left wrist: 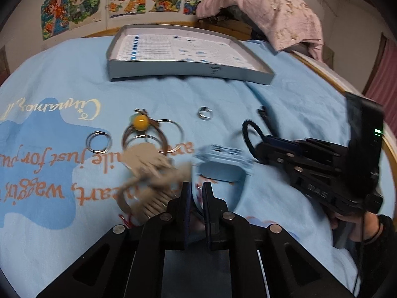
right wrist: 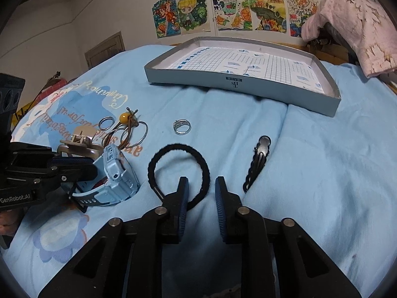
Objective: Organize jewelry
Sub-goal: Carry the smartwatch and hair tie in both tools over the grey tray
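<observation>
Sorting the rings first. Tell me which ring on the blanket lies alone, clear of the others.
The banded silver ring. It sits by itself mid-blanket; the small double ring and the large wire rings cluster at the yellow-bead cord.

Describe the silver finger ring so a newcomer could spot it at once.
Start at the shallow grey box at the far side of the blue bedspread. Nearer the camera, in front of the box, the silver ring lies alone on plain fabric. Unlike the thin wire hoops to its left, it is a small, thick band.

blue bedspread [right wrist: 310, 173] carries box lid [right wrist: 248, 84], ring [right wrist: 182, 126], hair tie [right wrist: 178, 164].
</observation>
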{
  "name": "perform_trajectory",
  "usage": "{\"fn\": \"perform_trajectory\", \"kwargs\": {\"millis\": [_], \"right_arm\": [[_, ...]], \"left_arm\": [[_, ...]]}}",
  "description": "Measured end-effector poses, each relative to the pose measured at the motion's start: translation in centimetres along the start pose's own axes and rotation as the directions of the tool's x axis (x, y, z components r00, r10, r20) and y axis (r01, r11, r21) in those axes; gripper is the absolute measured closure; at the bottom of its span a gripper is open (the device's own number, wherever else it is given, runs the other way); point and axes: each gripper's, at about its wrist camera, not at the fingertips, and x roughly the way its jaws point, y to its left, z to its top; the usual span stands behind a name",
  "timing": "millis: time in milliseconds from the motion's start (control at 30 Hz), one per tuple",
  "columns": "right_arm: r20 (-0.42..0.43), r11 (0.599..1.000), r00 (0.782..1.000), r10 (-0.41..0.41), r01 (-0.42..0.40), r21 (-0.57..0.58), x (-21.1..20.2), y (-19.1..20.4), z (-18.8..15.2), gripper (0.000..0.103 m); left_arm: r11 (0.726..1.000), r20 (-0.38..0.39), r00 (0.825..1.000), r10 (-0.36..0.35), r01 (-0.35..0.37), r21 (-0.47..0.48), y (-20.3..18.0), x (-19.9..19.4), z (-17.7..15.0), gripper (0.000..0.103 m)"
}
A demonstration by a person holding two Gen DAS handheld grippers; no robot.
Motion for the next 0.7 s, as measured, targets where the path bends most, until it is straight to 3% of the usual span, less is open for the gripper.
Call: {"fn": "perform_trajectory", "kwargs": {"millis": [167,367,433,700], "right_arm": [[0.005,1.000,1.000,0.016,-0.016,0.019,-0.2,-0.1,-0.2,0.096],[0.038,0.999,0.999,0.026,-0.027,0.037,-1.1,-0.4,-0.7,0.097],[0.055,0.999,0.998,0.029,-0.031,0.039,-1.4,-0.5,-0.8,0.098],[0.133,0.998,0.991,0.025,-0.033,0.057,-3.6,-0.7,0.5,0.098]], "left_arm": [[1.000,0.001,1.000,0.021,-0.021,0.017,-1.1,-0.8,-0.4,0.093],[1.000,-0.029,1.000,0.005,-0.006,-0.020,-0.7,-0.2,-0.7,0.093],[1.000,-0.031,0.999,0.012,-0.013,-0.026,-0.7,0.0,-0.7,0.098],[0.997,0.048,0.999,0.003,0.001,-0.079,-0.5,-1.2,0.8,0.100]]}}
